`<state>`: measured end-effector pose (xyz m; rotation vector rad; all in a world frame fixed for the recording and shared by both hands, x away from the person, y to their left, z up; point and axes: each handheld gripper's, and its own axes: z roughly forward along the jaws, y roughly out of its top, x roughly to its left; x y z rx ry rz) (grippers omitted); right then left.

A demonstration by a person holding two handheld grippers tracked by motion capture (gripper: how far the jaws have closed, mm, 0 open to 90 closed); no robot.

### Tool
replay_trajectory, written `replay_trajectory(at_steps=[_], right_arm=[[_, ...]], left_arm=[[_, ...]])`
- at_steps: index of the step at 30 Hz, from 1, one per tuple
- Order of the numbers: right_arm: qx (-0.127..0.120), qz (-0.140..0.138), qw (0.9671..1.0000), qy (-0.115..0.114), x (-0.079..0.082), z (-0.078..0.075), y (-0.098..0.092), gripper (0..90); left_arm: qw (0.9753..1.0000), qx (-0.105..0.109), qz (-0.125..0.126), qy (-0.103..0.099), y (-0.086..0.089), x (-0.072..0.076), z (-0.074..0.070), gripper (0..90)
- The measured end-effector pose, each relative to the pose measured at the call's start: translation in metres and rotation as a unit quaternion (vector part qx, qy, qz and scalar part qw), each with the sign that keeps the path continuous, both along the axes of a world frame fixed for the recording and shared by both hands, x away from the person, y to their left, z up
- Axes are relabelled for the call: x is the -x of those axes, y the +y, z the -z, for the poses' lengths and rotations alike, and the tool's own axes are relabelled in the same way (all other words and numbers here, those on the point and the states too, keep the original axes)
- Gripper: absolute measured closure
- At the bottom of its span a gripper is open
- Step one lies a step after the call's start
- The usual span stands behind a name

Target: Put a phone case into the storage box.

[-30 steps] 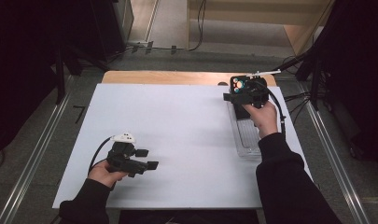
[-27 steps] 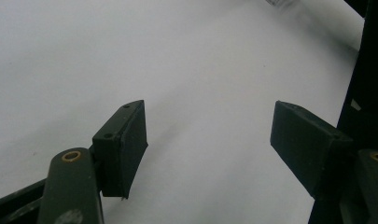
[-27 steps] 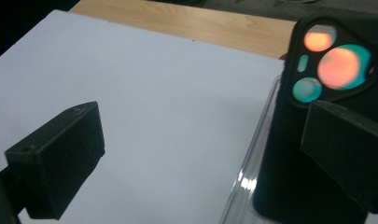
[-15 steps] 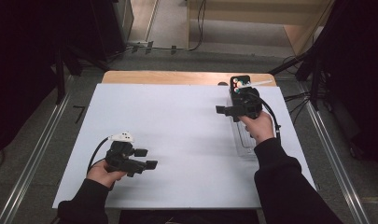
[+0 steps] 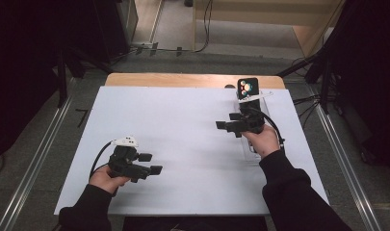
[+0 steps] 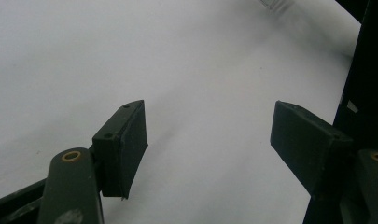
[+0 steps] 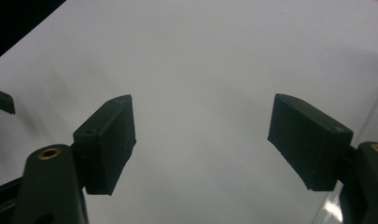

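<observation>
The left gripper [image 5: 151, 163] rests open and empty on the white table [image 5: 183, 120]. Further right, the right gripper [image 5: 225, 124] hovers open beside a clear tray [image 5: 250, 144], possibly plastic; approach it slowly and squarely.

White board [image 5: 183, 144] on wooden table [image 5: 183, 80], grey floor [image 5: 48, 154], wooden furniture [image 5: 260, 14] beyond
</observation>
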<state>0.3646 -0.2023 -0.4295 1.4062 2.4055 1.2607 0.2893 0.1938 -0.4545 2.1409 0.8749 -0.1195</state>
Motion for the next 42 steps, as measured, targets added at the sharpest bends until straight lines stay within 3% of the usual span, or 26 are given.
replay_trajectory(at_steps=[8,20,28,33,35,42], right_arm=[[0.009,-0.032,0.9994,0.008,0.013,0.003,0.006,25.2],[0.015,-0.062,0.998,0.0,0.041,0.012,0.017,25.0],[0.017,-0.074,0.9971,0.002,0.055,0.018,0.014,24.3],[0.018,-0.074,0.997,-0.012,0.064,0.02,0.01,24.3],[0.011,-0.077,0.997,-0.008,0.067,0.022,0.009,24.3],[0.022,-0.091,0.9956,-0.004,0.079,0.027,0.004,24.2]], left_arm=[[1.0,-0.002,0.004,-0.001,0.0,-0.001,0.0,27.3],[1.0,0.0,0.009,0.0,-0.002,0.001,0.0,27.3],[0.9998,0.008,0.017,0.002,-0.004,0.002,0.0,27.2],[0.9996,0.016,0.022,0.001,-0.004,0.004,-0.001,27.2],[0.9996,0.013,0.025,0.002,-0.005,0.004,-0.001,27.2],[0.999,0.007,0.044,0.006,-0.009,0.007,0.001,27.2]])
